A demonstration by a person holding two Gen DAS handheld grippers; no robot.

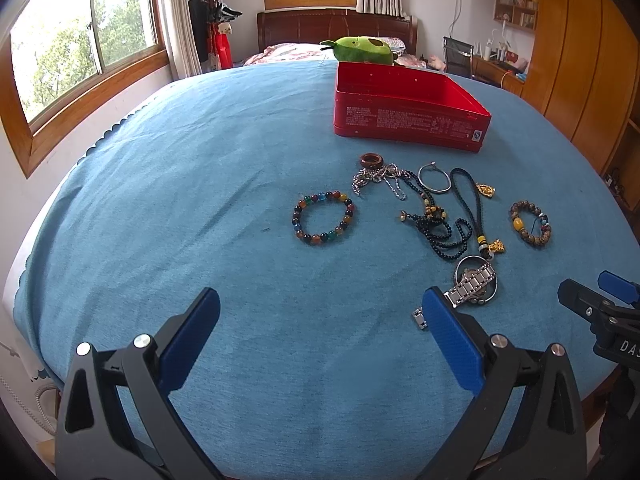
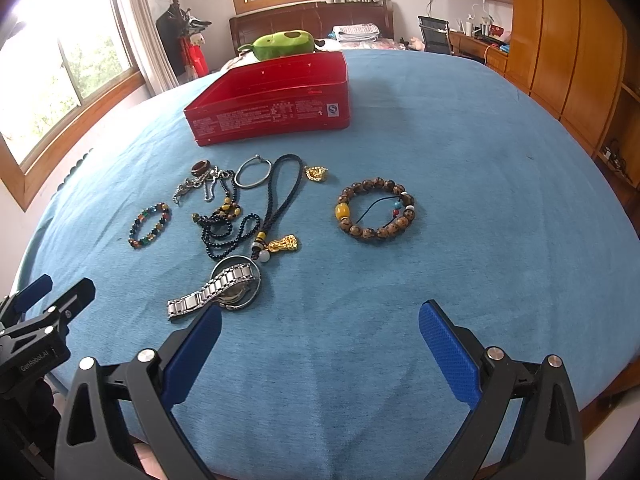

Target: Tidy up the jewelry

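An open red tin box (image 1: 404, 120) (image 2: 272, 118) stands at the far side of the blue cloth. In front of it lies loose jewelry: a multicoloured bead bracelet (image 1: 323, 217) (image 2: 149, 225), a brown bead bracelet (image 1: 530, 222) (image 2: 375, 210), a silver watch (image 1: 474, 282) (image 2: 218, 290), a silver bangle (image 1: 434, 178) (image 2: 253, 172), black bead necklaces with gold pendants (image 1: 444, 224) (image 2: 256, 216), a chain and a brown ring (image 1: 371, 161) (image 2: 200, 167). My left gripper (image 1: 320, 336) is open and empty near the front edge. My right gripper (image 2: 320, 344) is open and empty beside it.
The blue cloth (image 1: 200, 200) covers a round table. A green plush toy (image 1: 362, 49) lies behind the box on a bed. Windows are at the left, a wooden wardrobe (image 2: 568, 40) at the right. The right gripper's body shows at the left wrist view's right edge (image 1: 600, 312).
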